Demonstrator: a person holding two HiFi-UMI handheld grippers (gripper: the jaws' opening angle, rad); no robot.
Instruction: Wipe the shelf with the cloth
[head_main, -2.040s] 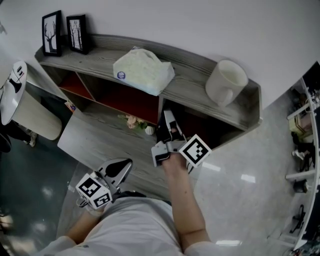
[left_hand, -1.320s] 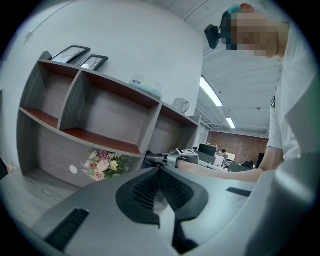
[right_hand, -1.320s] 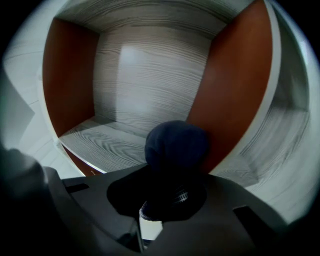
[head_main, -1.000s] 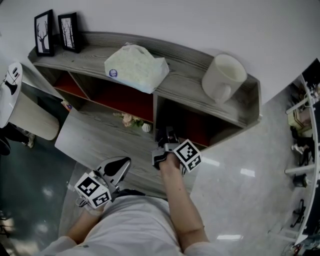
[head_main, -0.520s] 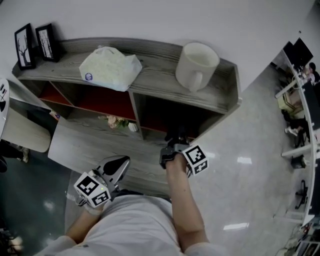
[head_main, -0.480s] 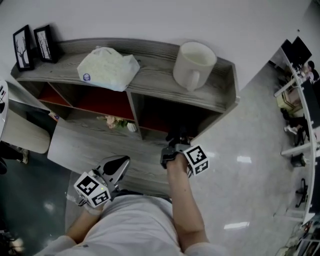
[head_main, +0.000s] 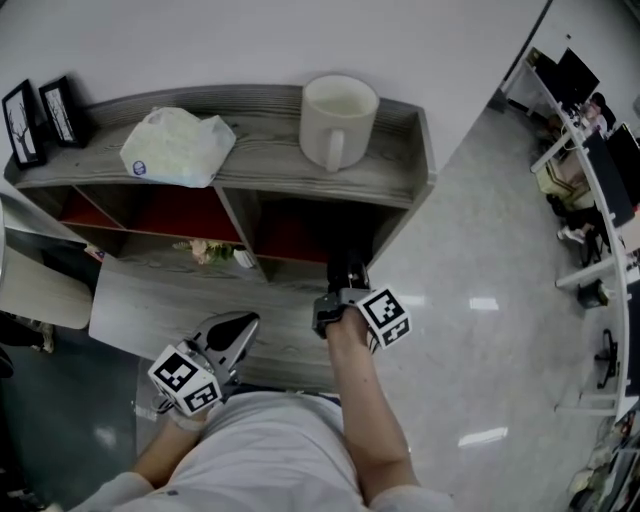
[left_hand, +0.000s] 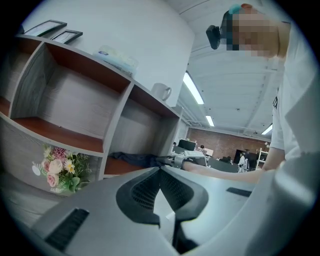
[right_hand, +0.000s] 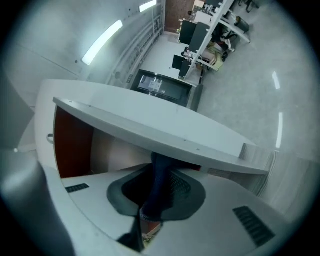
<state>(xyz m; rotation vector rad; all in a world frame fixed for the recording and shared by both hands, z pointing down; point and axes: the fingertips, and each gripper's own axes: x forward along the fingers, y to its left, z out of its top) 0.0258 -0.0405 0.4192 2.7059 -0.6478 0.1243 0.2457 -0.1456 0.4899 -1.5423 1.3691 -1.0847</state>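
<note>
Right claw has shifted rightward inside grey wooden shelf's lower right compartment, clamped on dark blue cloth. Left claw closed, empty.

wall: plain white, my 12 o'clock | floor: pale, glossy, glare spots at my 3 | desks with monitors: 2 o'clock | strip lights: lit overhead

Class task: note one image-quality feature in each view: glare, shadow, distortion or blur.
Head view: bright glare spots on the floor, the shelf deeply shadowed inside. Left gripper view: fisheye bending of straight edges, dark vignetted corners. Right gripper view: the close cloth looks dark and soft.
</note>
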